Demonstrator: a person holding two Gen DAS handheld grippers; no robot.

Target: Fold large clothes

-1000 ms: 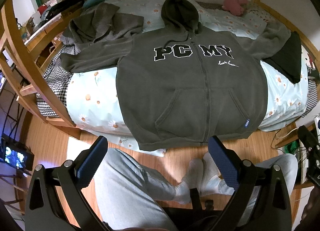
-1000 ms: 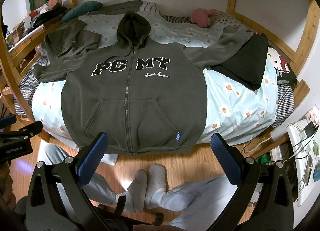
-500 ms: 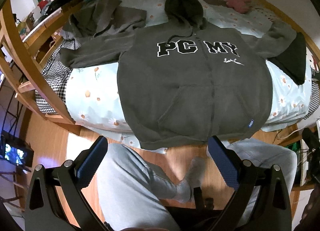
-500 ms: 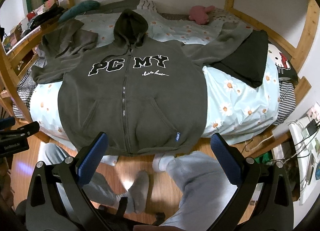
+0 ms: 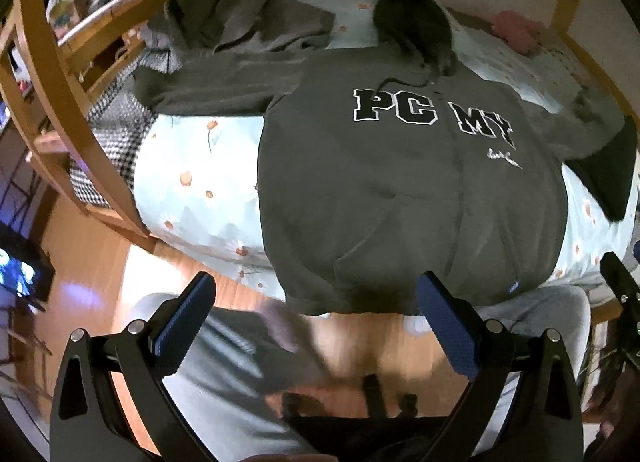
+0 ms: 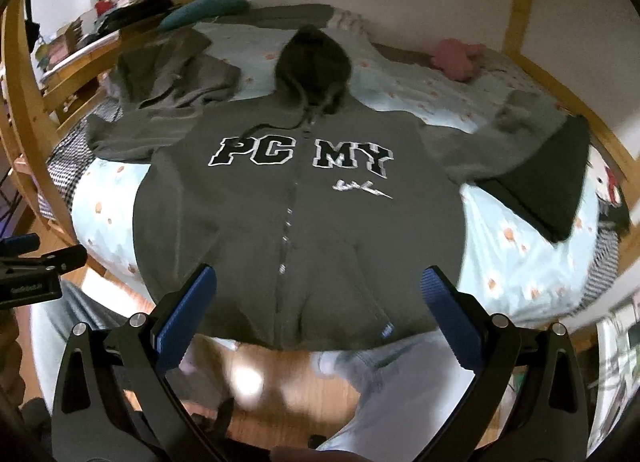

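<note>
A large dark grey zip hoodie [image 5: 404, 198] with "PC MY" lettering lies flat, front up, on the bed, sleeves spread to both sides and hem hanging over the near edge. It also shows in the right wrist view [image 6: 296, 222]. My left gripper [image 5: 316, 326] is open and empty, just short of the hem. My right gripper [image 6: 318, 312] is open and empty, over the lower hem.
A second grey garment [image 5: 244, 18] lies at the bed's back left. A folded black cloth [image 6: 548, 186] lies on the right. A pink plush [image 6: 456, 56] sits at the back. Wooden bed rails [image 5: 60, 102] stand left. The person's legs [image 6: 400, 390] are below.
Both grippers have moved forward toward the bed, so the hoodie looks larger. The person's legs have shifted from seated with feet together to stepping closer.
</note>
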